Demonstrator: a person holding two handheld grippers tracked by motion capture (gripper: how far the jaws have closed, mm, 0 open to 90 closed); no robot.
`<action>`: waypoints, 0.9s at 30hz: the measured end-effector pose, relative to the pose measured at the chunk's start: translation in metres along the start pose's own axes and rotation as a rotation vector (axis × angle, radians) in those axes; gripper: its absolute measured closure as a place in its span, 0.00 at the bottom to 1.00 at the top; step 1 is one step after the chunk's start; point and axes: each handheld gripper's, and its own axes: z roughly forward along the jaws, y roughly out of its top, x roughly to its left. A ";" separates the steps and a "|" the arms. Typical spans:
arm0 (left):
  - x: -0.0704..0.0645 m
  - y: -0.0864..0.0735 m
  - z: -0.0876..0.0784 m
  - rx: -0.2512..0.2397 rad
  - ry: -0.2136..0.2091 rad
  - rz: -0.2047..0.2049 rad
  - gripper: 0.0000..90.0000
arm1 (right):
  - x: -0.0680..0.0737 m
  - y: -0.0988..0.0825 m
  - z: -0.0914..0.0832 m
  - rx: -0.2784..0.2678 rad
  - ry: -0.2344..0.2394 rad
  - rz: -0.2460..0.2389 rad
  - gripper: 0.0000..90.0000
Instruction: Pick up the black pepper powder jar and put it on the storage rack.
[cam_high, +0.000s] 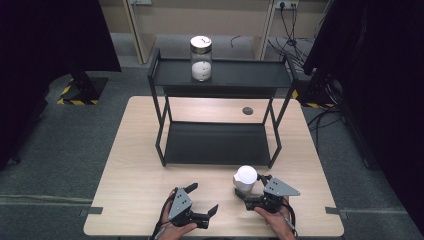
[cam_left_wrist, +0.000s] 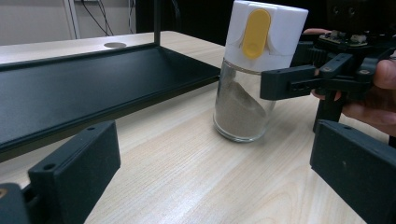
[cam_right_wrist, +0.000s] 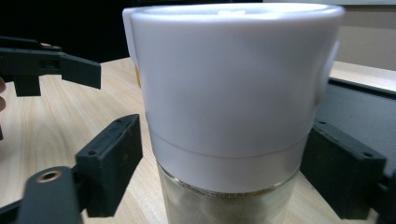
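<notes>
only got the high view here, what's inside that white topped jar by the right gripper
observer: The jar is clear glass under its top, with tan powder heaped to one side.
operator: anything on the cap
observer: The white cap has a yellow flip tab on its side, towards the left gripper's camera.
operator: right jaws gripping it yet
observer: The right gripper has its jaws on either side of the cap's lower edge; I cannot tell if the pads press on it.
</notes>
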 end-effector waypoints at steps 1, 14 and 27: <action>0.000 0.000 0.000 -0.001 0.000 -0.001 0.01 | 0.001 0.000 0.000 0.002 -0.004 -0.007 0.22; 0.001 0.000 0.000 0.006 0.006 -0.007 0.02 | 0.004 0.005 0.002 0.021 -0.022 -0.026 0.34; 0.001 0.000 0.000 0.003 0.008 -0.006 0.03 | 0.013 0.018 -0.005 0.002 -0.016 -0.052 0.34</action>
